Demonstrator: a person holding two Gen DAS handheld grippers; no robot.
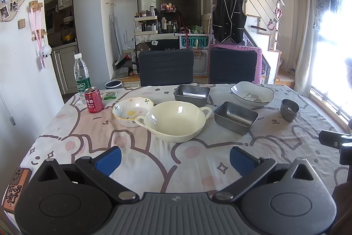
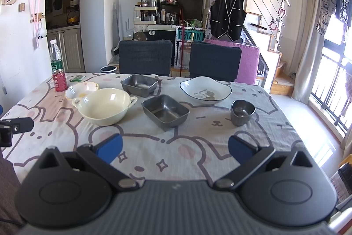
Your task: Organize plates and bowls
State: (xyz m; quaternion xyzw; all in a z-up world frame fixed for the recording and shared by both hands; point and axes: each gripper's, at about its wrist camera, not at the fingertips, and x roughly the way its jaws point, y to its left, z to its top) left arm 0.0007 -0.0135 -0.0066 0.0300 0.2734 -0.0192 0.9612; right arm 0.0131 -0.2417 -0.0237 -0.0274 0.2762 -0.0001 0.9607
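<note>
Left wrist view: left tool [image 1: 175, 156] spread empty, right tool [image 2: 175, 149] too; approach cream bowl [image 1: 176, 120], mid-frame, rim-first.

Tablecloth [image 2: 198, 147] is white with pink-cheeked cartoon bunnies outlined in brown. Big bowl [image 2: 103, 106] is cream, the small scalloped bowl [image 2: 82, 89] white with a yellow blob, both tins [image 2: 165, 111] dull grey, can [image 2: 59, 80] red, gripper pads [image 2: 110, 148] blue.
</note>
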